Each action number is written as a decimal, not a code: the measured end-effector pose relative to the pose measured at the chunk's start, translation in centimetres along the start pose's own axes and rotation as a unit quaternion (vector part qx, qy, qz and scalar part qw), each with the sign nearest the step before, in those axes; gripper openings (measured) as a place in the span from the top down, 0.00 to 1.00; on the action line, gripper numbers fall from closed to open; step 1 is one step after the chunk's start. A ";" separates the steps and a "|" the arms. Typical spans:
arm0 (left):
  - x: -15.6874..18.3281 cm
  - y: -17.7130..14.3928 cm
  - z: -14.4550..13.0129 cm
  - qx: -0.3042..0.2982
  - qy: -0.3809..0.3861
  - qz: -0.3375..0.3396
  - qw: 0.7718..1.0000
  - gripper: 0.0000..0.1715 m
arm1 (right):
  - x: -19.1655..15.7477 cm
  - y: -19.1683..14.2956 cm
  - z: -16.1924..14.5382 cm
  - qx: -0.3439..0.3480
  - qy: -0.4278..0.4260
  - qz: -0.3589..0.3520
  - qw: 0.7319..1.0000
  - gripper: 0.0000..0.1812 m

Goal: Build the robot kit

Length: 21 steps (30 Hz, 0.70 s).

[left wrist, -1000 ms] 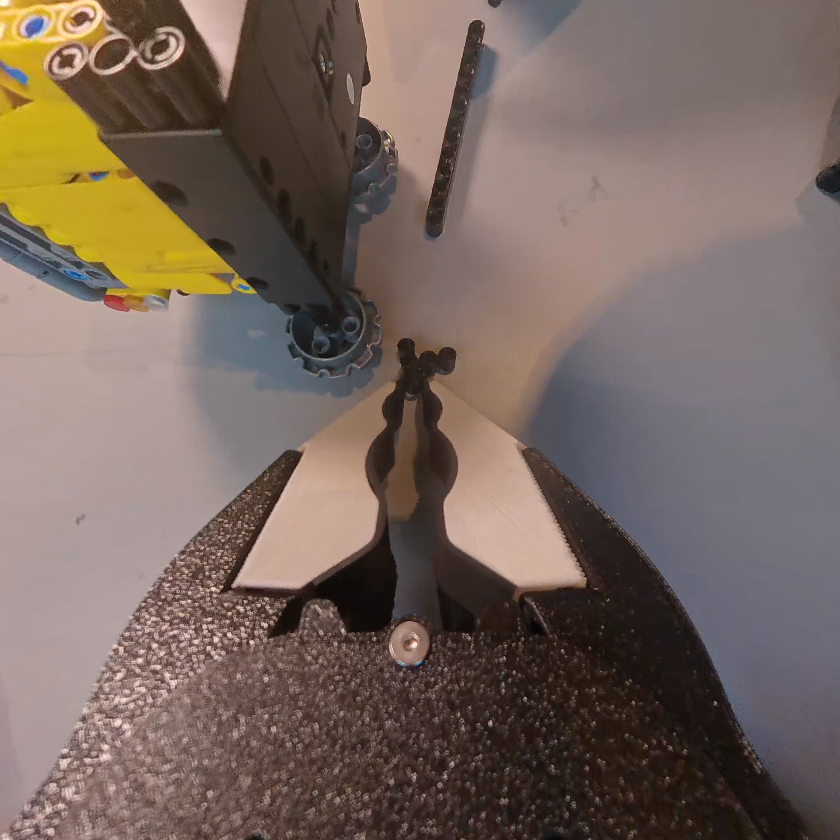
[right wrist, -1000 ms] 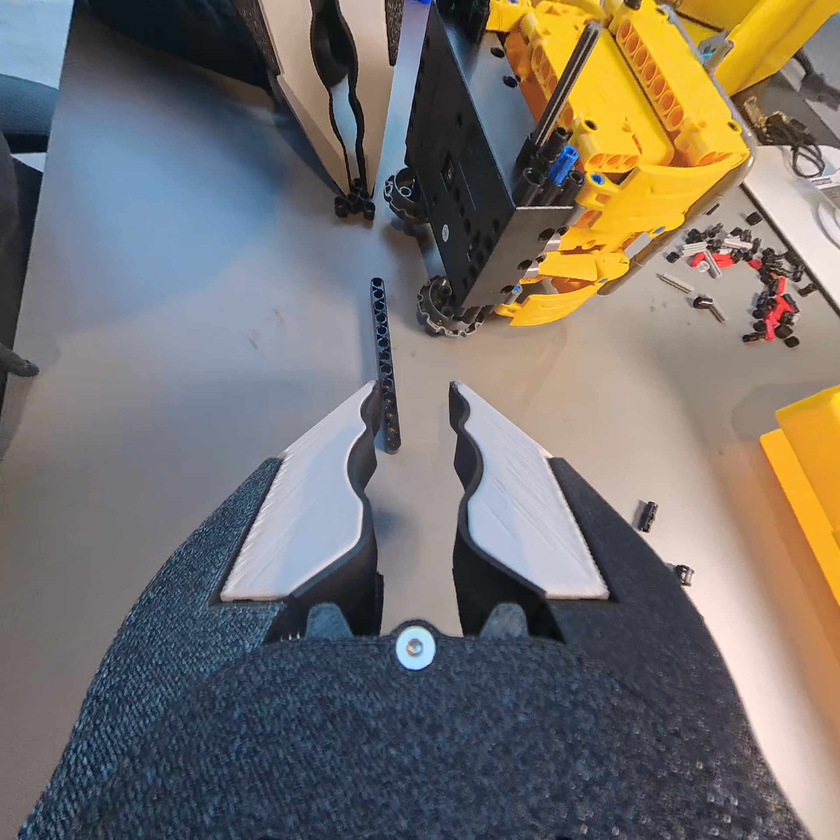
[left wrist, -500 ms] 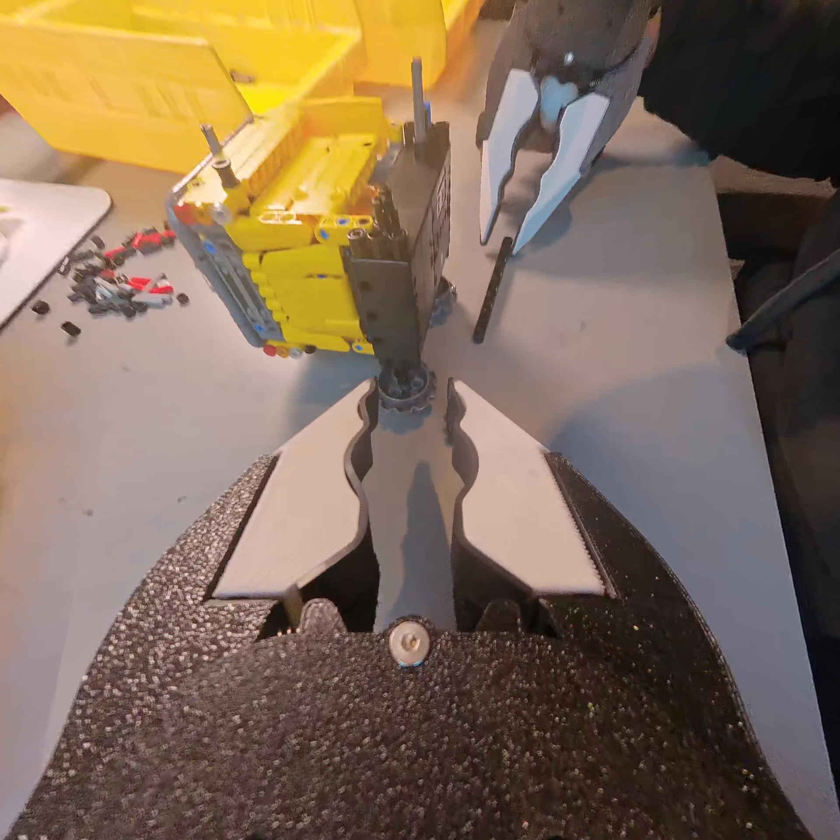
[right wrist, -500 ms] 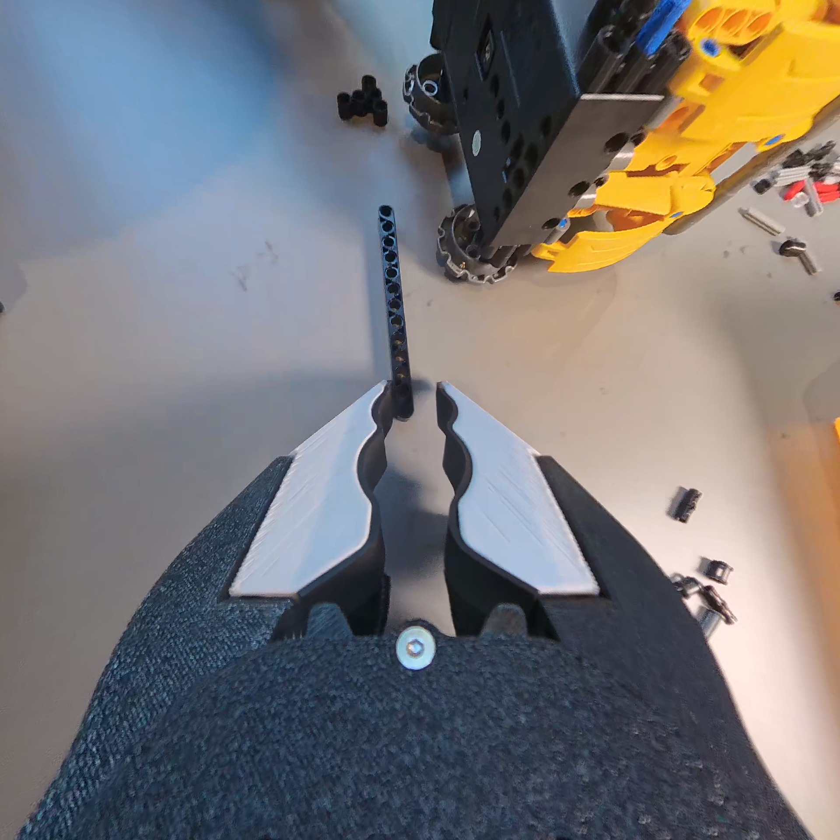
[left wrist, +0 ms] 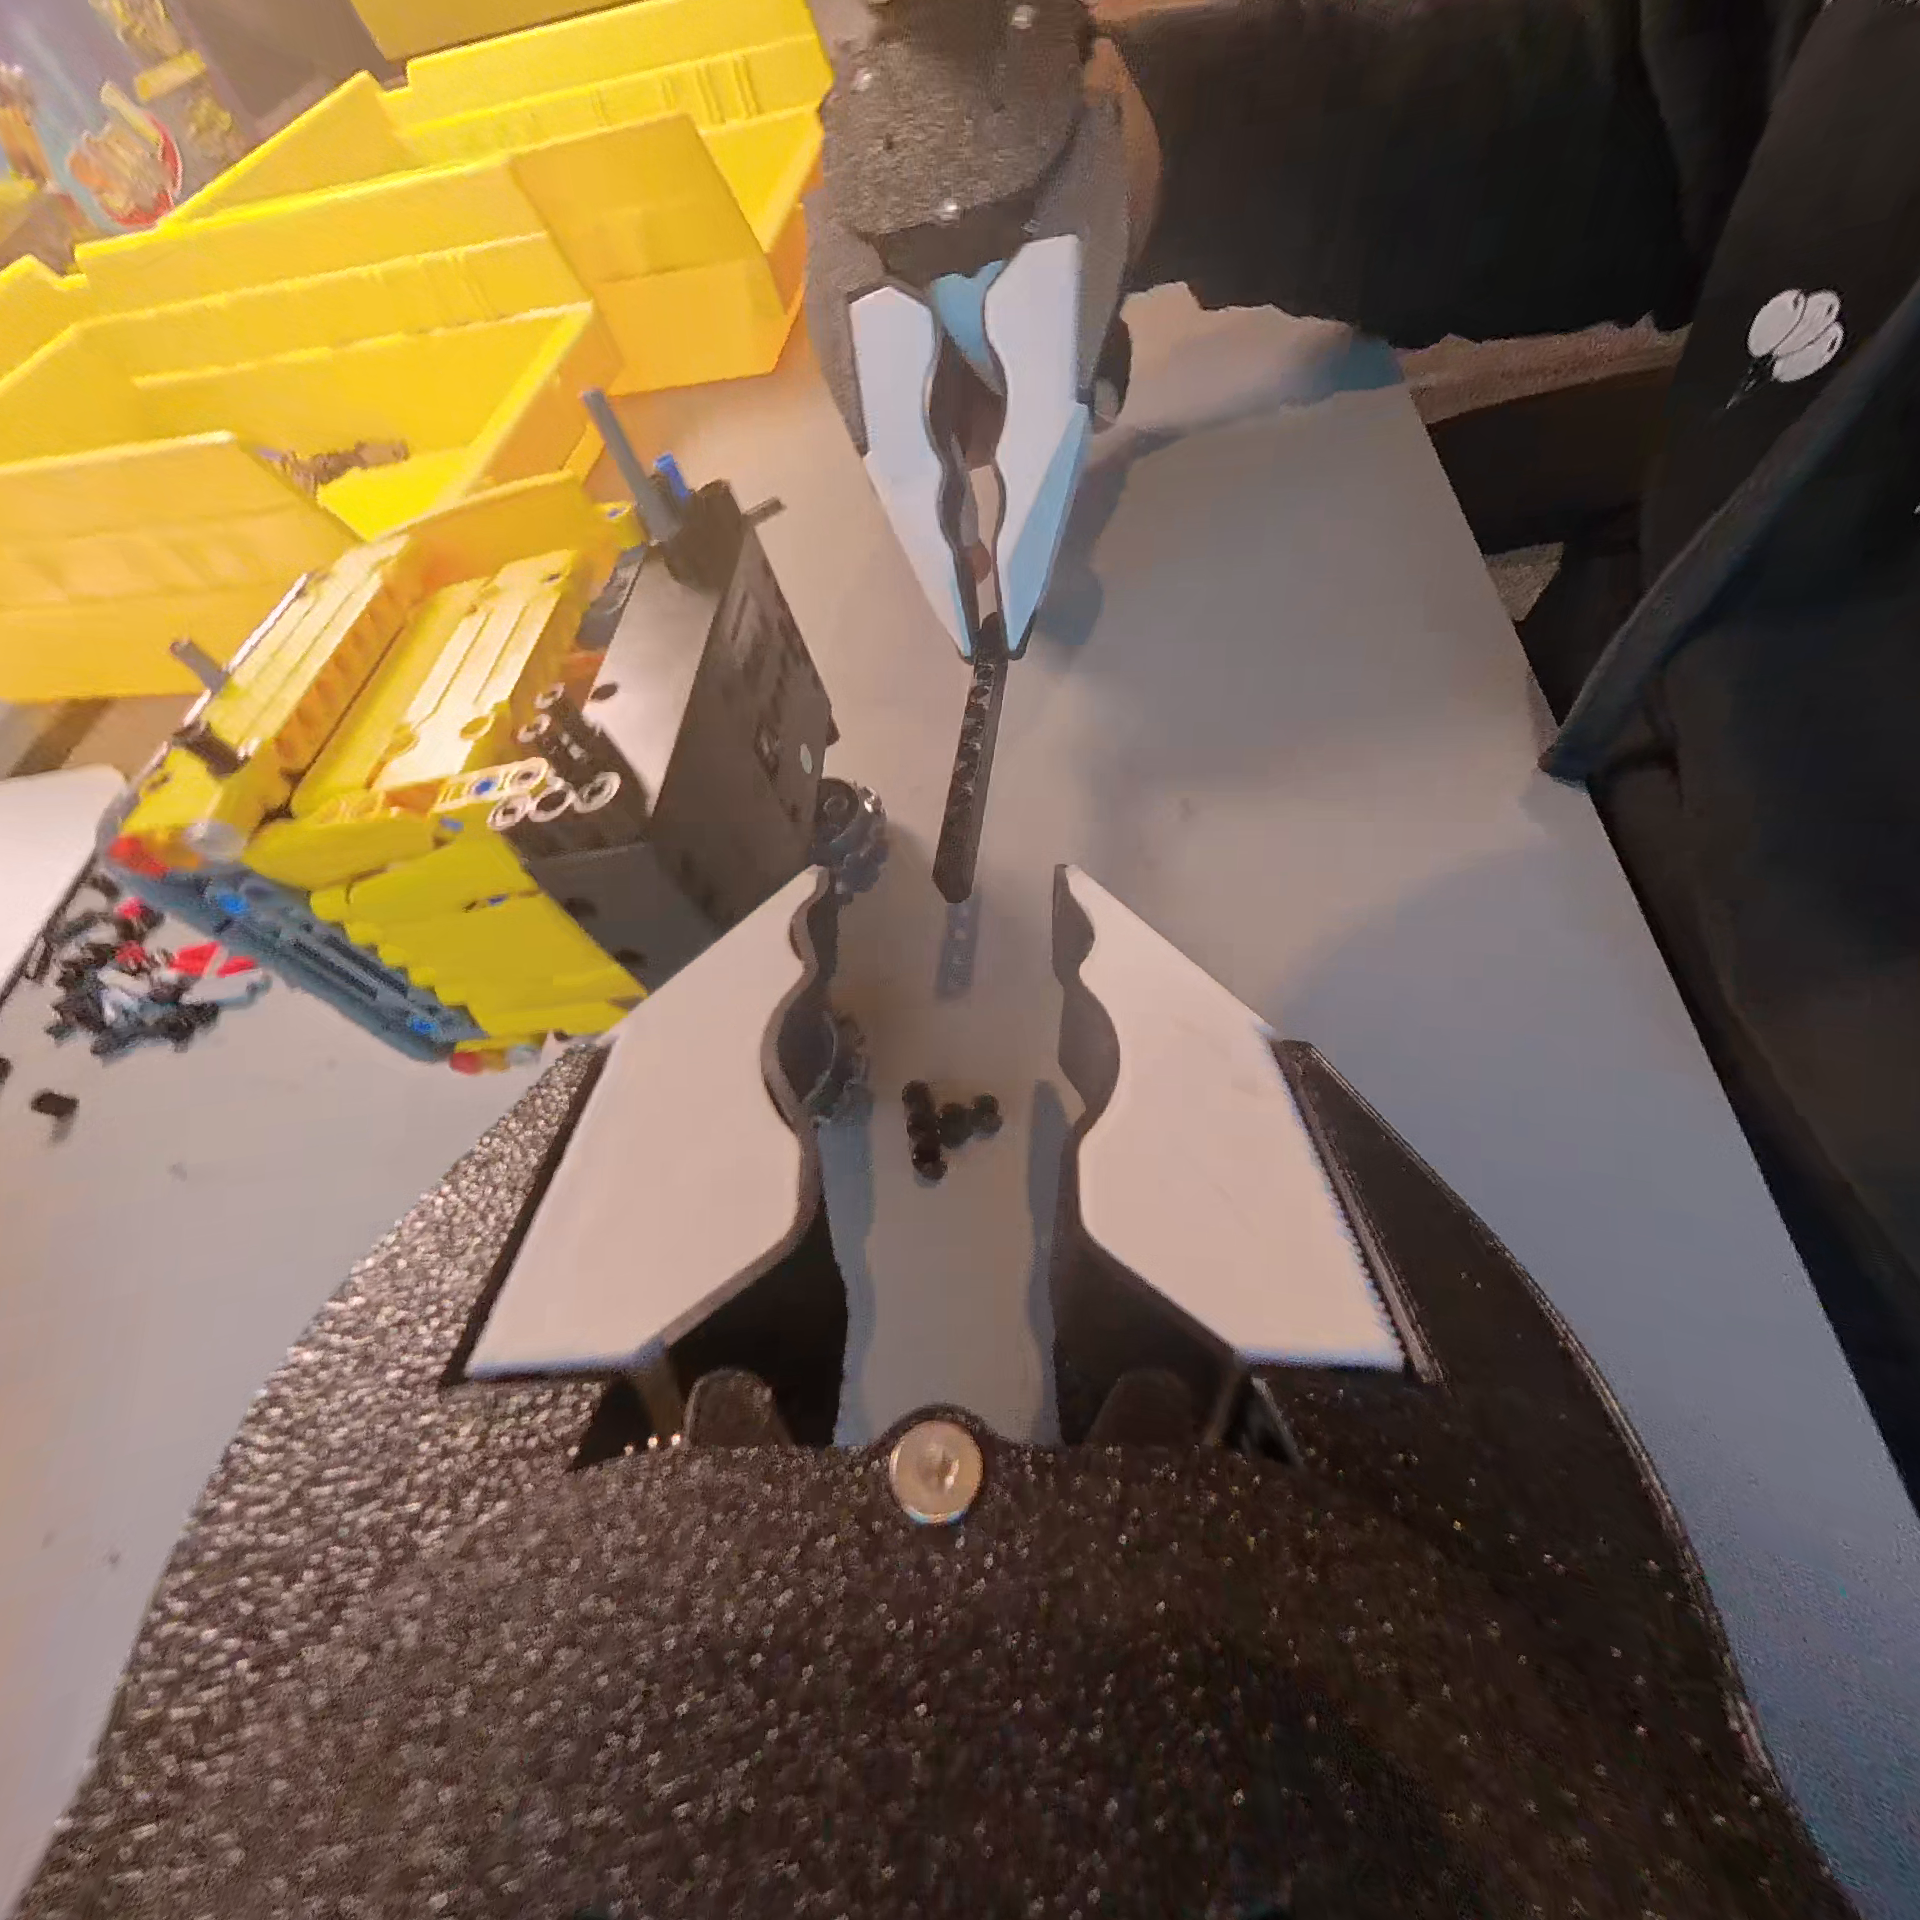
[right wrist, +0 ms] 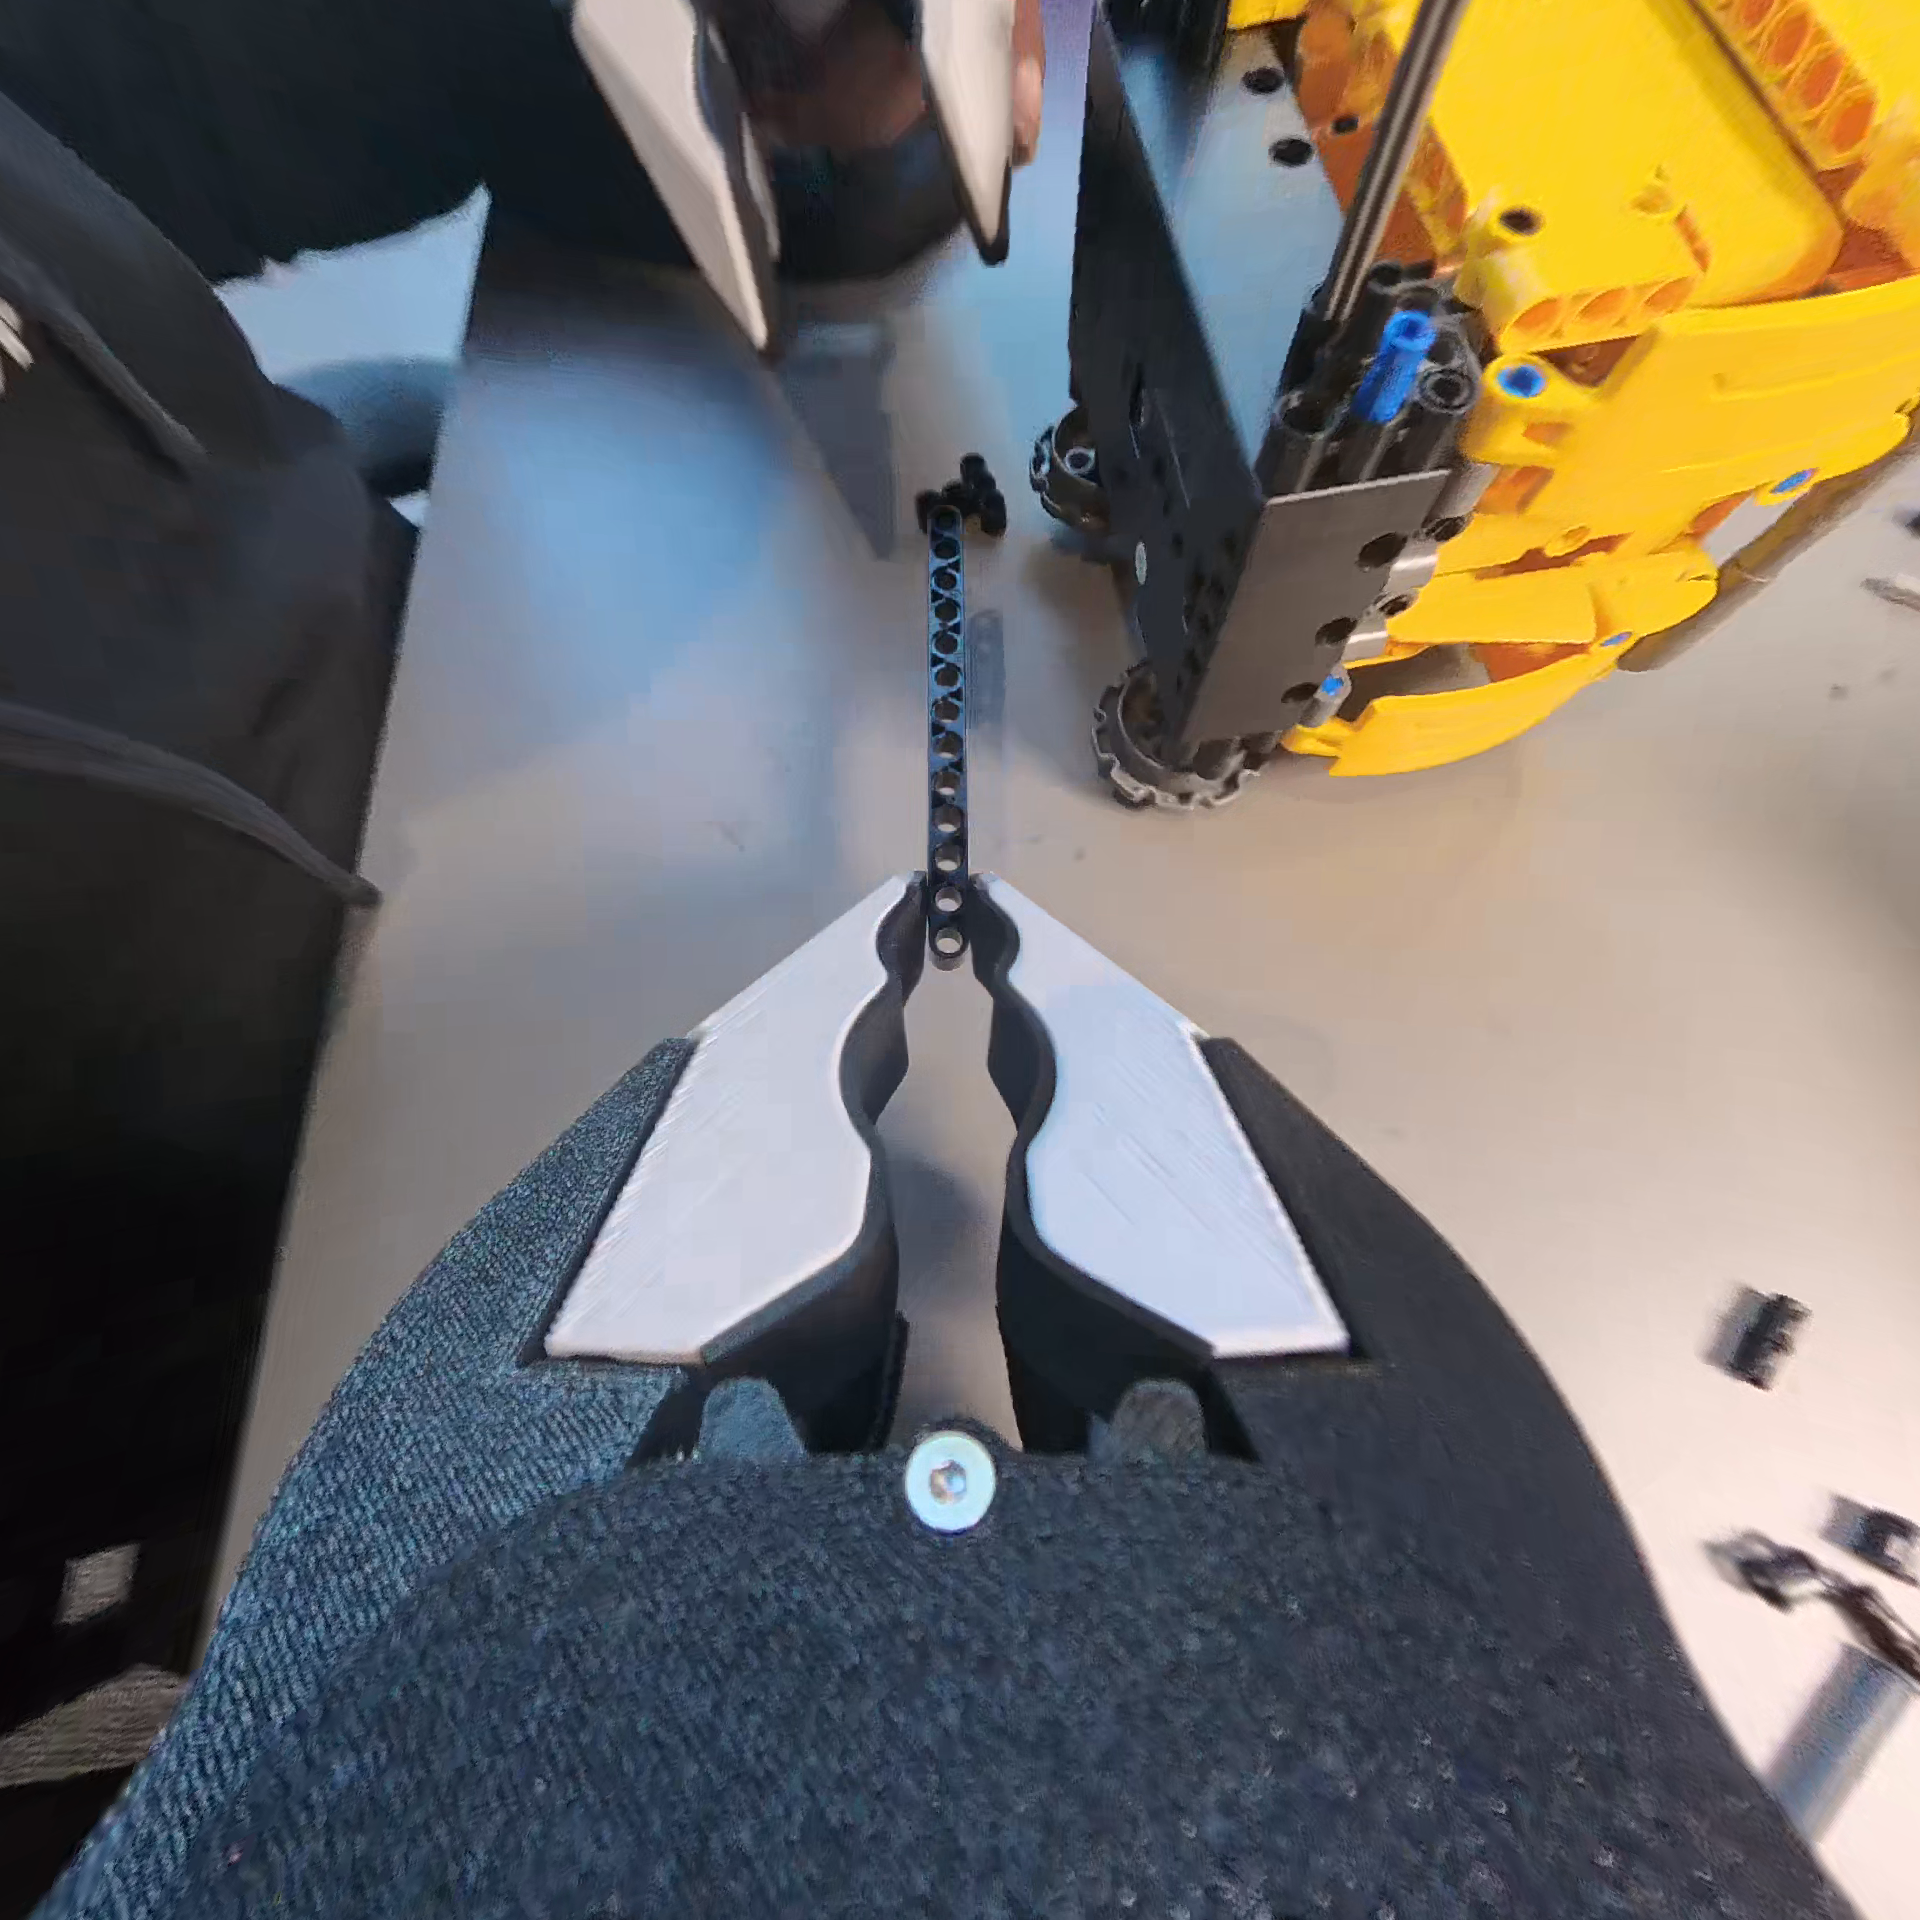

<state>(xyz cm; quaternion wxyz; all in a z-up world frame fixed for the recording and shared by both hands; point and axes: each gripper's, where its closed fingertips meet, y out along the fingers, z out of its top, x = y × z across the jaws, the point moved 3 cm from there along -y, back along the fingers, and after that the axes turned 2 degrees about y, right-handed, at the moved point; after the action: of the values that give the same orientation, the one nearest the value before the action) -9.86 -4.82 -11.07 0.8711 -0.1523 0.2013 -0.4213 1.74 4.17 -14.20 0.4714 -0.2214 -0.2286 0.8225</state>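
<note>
On the grey table: two hand-held claws face each other across a half-built toy truck.

Right claw: closed tight on the near end of a black beam with holes, pinched by its tip so the rest sticks out free toward 12 o'clock, its far end clear of the table with a shadow beneath.

Left claw: spread wide and empty, poised over a small black connector that lies loose on the table between its fingers.

Toy truck: yellow and black, at 10 o'clock from the left claw, a grey gear at its near corner just beside the beam's far end.

Background: yellow bins at 11 o'clock; small loose parts scattered at 9 o'clock.
</note>
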 end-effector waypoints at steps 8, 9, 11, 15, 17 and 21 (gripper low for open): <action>1.5 2.5 0.7 -0.045 0.142 0.005 0.989 0.90 | -1.7 0.2 1.8 0.031 0.069 0.113 0.991 0.96; 1.7 2.6 0.6 -0.048 0.151 0.002 0.987 0.95 | -1.7 0.3 1.9 0.031 0.074 0.118 0.990 0.96; 1.8 2.7 0.5 -0.052 0.156 0.004 0.986 0.96 | -1.5 0.4 1.7 0.033 0.083 0.122 0.989 0.96; 1.6 2.4 0.6 -0.034 0.123 -0.004 0.992 0.95 | -1.5 0.3 2.1 0.059 0.095 0.137 0.984 0.96; 1.3 2.1 0.6 -0.025 0.091 -0.010 0.996 0.95 | -1.3 0.3 2.4 0.075 0.085 0.129 0.985 0.96; 0.7 1.6 0.7 0.012 0.010 -0.037 0.999 0.95 | -1.0 -0.2 3.4 0.120 0.044 0.104 0.986 0.95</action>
<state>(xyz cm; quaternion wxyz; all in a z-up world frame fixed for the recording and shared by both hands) -8.12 -4.35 -11.29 0.8548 -0.1449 0.1990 -0.4568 0.43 2.81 -11.23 0.4157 -0.2215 -0.0827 0.8782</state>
